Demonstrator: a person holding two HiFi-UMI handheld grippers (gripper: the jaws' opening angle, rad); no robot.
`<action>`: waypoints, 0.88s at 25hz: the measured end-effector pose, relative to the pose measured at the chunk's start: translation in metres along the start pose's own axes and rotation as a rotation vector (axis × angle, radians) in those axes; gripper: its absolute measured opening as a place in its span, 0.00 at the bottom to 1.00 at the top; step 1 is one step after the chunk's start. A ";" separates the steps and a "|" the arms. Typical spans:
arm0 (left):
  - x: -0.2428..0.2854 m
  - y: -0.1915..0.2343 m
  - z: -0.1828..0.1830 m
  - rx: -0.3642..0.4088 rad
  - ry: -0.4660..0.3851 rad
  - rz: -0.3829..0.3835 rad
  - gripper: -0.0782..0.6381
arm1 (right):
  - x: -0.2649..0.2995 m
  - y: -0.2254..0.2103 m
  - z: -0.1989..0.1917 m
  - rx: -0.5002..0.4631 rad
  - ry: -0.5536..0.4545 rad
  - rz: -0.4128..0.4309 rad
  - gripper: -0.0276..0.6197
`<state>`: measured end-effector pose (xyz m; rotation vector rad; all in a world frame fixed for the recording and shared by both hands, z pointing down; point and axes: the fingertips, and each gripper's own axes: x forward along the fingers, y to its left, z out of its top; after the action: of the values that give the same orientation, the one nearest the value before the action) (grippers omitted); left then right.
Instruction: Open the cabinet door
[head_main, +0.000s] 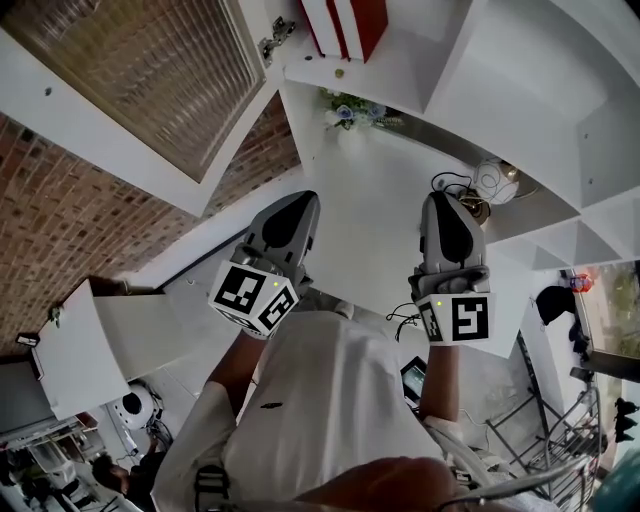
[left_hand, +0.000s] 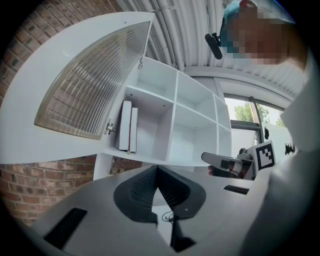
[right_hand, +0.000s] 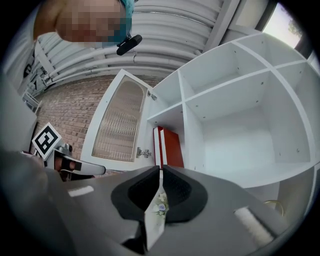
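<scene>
The cabinet door (head_main: 150, 70), white-framed with ribbed glass, stands swung wide open at the upper left, hanging on its hinge (head_main: 275, 40). It also shows in the left gripper view as the door (left_hand: 85, 95) and in the right gripper view as the door (right_hand: 120, 125). My left gripper (head_main: 303, 205) and right gripper (head_main: 440, 205) are held side by side in front of the white shelf unit (head_main: 520, 90), touching nothing. The left gripper (left_hand: 157, 168) has its jaws together and empty. The right gripper (right_hand: 161, 168) is likewise shut with nothing held.
Red and white books (head_main: 345, 25) stand upright in the opened compartment. A small bunch of flowers (head_main: 345, 110) and a round white object (head_main: 493, 180) sit on the ledge below. The brick wall (head_main: 60, 200) is at the left. The other shelf compartments (right_hand: 250, 130) hold nothing.
</scene>
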<state>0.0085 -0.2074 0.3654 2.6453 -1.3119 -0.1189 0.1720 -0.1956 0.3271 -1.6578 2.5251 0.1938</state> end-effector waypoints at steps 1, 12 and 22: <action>0.001 0.000 0.000 0.002 -0.001 -0.001 0.12 | -0.002 -0.003 -0.001 -0.004 0.003 -0.010 0.07; 0.000 -0.006 -0.004 0.026 0.006 -0.003 0.12 | -0.029 -0.018 -0.022 -0.023 0.071 -0.068 0.07; -0.007 -0.007 -0.013 0.026 0.021 0.003 0.12 | -0.046 -0.024 -0.034 -0.021 0.111 -0.106 0.07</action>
<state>0.0113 -0.1960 0.3768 2.6586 -1.3198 -0.0741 0.2117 -0.1690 0.3675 -1.8533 2.5121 0.1224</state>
